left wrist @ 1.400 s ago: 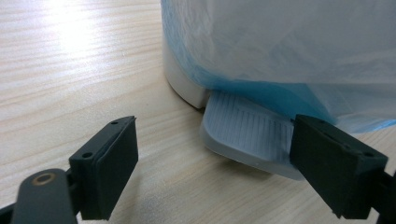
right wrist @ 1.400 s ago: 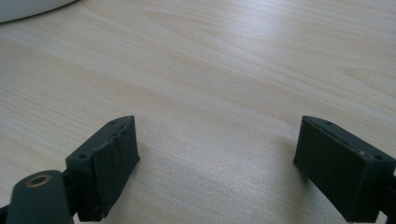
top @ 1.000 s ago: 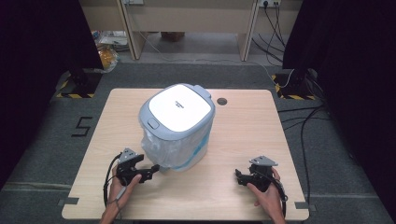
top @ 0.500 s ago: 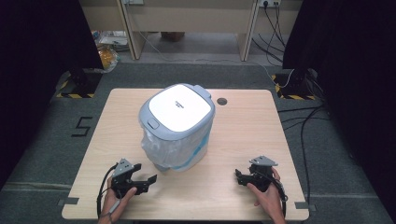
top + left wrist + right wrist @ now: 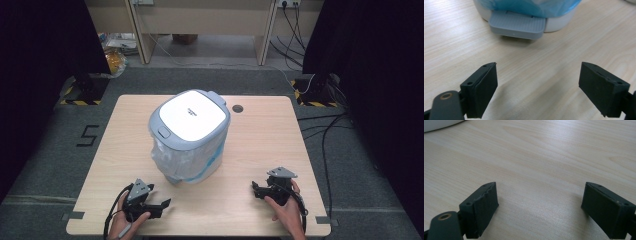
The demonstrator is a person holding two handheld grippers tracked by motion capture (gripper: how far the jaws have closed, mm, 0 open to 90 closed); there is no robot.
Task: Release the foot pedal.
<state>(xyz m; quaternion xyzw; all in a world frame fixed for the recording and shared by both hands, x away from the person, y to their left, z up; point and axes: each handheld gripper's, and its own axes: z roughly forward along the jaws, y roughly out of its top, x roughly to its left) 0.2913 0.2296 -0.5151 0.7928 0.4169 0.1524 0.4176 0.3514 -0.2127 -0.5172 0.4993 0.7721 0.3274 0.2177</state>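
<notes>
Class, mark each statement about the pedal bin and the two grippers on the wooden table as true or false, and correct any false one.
1. The grey-and-white pedal bin has its lid closed. True.
2. The left gripper is clamped on the bin's grey foot pedal. False: it is open and apart from the pedal.
3. A blue plastic liner hangs outside the bin's body. True.
4. The right gripper holds a cup. False: its fingers are open, with nothing between them.
5. The light wooden table has a round hole near its far edge. True.

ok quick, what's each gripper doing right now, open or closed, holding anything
Left gripper: open, holding nothing, jaws apart over bare table.
Right gripper: open, holding nothing.
</notes>
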